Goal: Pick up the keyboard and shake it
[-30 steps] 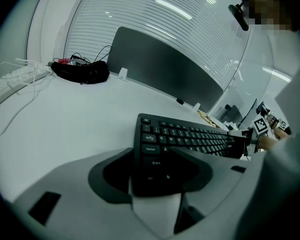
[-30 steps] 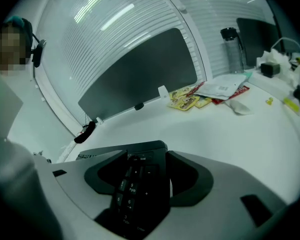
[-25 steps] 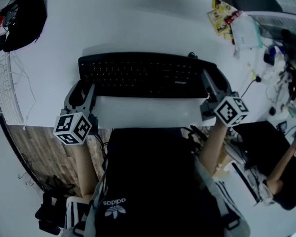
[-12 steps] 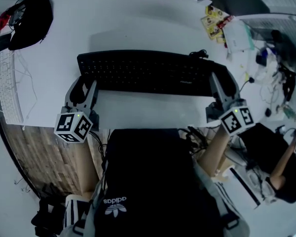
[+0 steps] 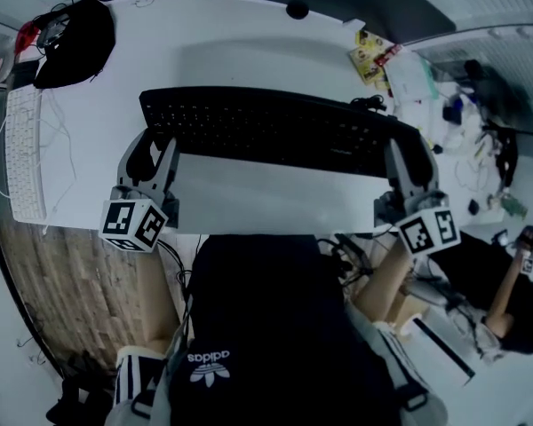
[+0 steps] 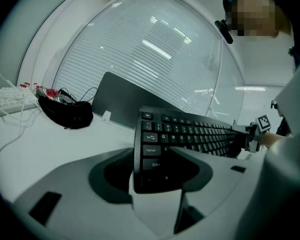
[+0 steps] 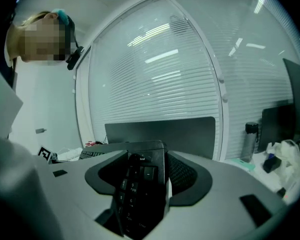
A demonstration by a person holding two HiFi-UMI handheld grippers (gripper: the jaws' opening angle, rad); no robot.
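Observation:
A long black keyboard hangs above the white desk, held at both ends and tilted so its keys face me. My left gripper is shut on its left end, near the shift and caps lock keys. My right gripper is shut on its right end, over the number pad. The keyboard's cable trails from its far right corner.
A white keyboard and a black bag lie at the desk's left end. Snack packets and cluttered items sit at the right. A grey partition stands behind the desk. Another person's arm shows at the lower right.
Both grippers have lifted the keyboard and carried it away from me over the desk. Its right end has swung outward to the right.

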